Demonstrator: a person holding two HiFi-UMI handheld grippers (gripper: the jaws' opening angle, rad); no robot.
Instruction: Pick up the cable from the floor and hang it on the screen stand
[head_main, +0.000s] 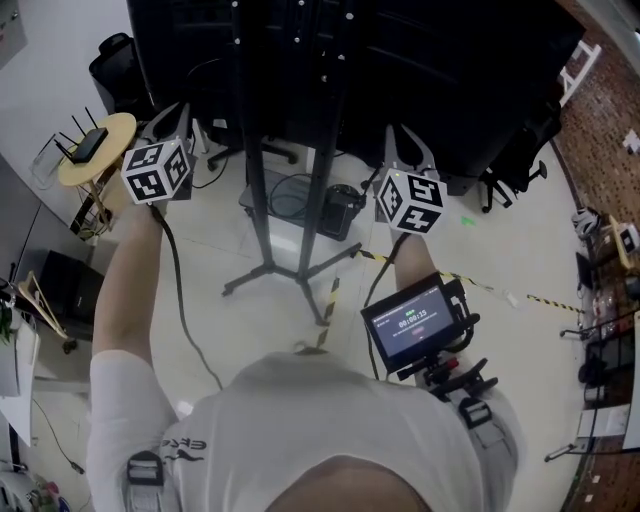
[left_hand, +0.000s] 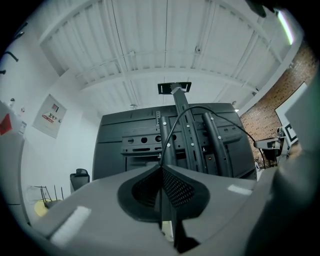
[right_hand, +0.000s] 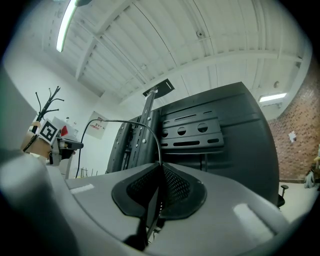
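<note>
Close to the person's chest, a small black screen device (head_main: 410, 322) sat strapped on the right arm. Further out, the left gripper (head_main: 172, 120) with its black-and-white marker cube was held up. Its grey fingers (left_hand: 180, 189) were squeezed together on the thin black cable (left_hand: 171, 129). The right gripper (head_main: 410, 148) was up too, well apart from the left one, and its fingers (right_hand: 176, 189) were squeezed on the same cable (right_hand: 121, 120). The cable rose out of each pair of fingers and bent over in an arch toward the other gripper. It was up in the air, off the pale floor (head_main: 480, 250). Just past both grippers stood the tall black metal screen stand (head_main: 262, 180), with its legs spread on the floor. Behind its rails was the big black back of the screen (head_main: 420, 60).
</note>
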